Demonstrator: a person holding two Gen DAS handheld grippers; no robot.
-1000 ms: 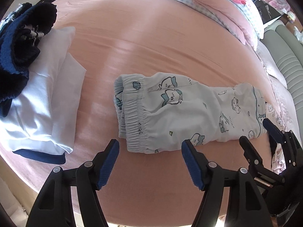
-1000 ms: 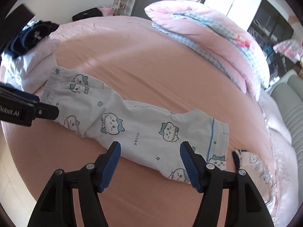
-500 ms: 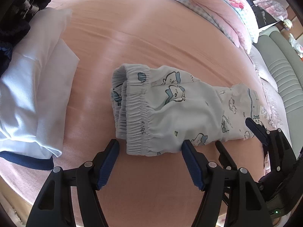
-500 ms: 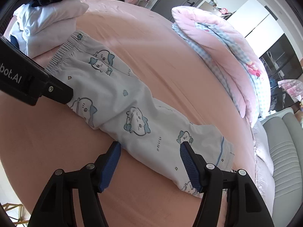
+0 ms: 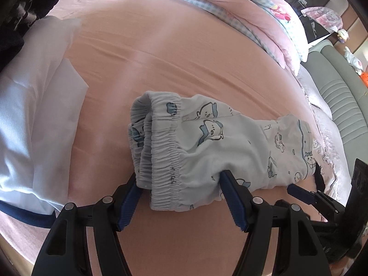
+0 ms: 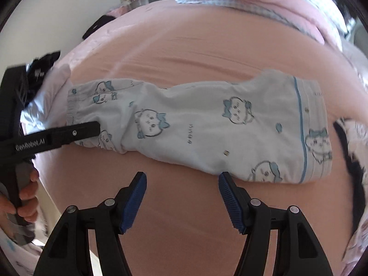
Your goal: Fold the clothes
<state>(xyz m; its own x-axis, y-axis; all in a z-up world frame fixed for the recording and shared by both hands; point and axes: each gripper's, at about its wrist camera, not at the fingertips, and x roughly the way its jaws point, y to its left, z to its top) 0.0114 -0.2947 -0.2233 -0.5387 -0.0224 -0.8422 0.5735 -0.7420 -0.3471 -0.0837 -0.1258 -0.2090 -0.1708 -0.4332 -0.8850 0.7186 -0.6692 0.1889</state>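
Observation:
Light-blue cartoon-print pajama pants (image 5: pixel 207 151) lie folded lengthwise on the pink bed sheet (image 5: pixel 174 53), elastic waistband toward the left. My left gripper (image 5: pixel 179 181) is open, its two blue-padded fingers straddling the near corner of the waistband, the cloth lying between them. In the right wrist view the pants (image 6: pixel 195 124) stretch across the bed and the left gripper (image 6: pixel 92 130) rests at the waistband end. My right gripper (image 6: pixel 181 181) is open and empty, just short of the near edge of the pants by the leg end.
A stack of folded white and navy clothes (image 5: pixel 30 119) sits at the left, with dark garments (image 5: pixel 25 7) behind. A bunched pink and checked quilt (image 5: pixel 241 7) lies at the back. A grey sofa (image 5: pixel 340 96) stands at the right. Another printed garment (image 6: pixel 354 138) lies by the cuffs.
My left gripper has moved forward until its open fingers straddle the waistband corner. My right gripper has shifted along the pants toward the cuff end, staying open.

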